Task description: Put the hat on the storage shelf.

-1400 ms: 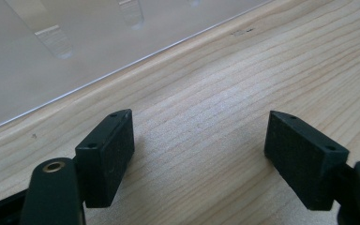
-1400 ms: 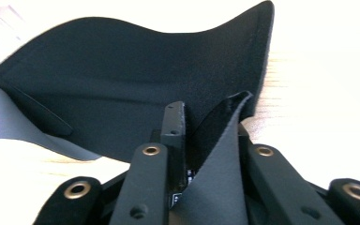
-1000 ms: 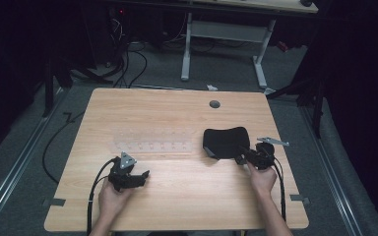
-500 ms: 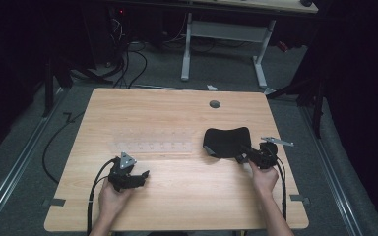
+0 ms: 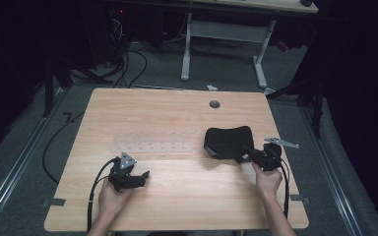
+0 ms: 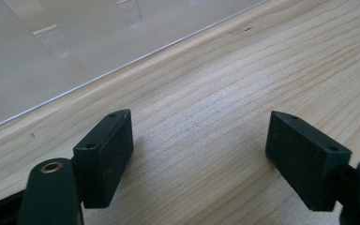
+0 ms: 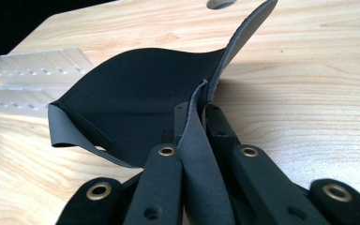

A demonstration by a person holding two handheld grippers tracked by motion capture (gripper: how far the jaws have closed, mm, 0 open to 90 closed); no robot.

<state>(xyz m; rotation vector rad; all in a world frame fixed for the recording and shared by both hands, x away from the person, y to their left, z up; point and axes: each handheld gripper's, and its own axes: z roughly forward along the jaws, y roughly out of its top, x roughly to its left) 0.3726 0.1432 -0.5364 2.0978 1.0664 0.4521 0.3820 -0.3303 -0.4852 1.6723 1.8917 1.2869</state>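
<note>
Right gripper view shows the right hand-held gripper point(image 7: 198, 110) clenched on the black cloth point(image 7: 136, 93), likely to drag next, while the left hand-held gripper point(image 6: 199, 157) rests released.

Right tool point(image 7: 198, 110) pinching black cloth point(image 7: 136, 103) edge, wooden table point(image 7: 309, 93).

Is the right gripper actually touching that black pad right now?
Touching. The right gripper view shows the right gripper with its jaws shut on a folded edge of the black pad, pinched between them.

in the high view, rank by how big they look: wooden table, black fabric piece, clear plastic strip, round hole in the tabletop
1. Light wooden table
2. Black fabric piece
3. Clear plastic strip, faint, so close to the fabric
4. Round hole
</note>
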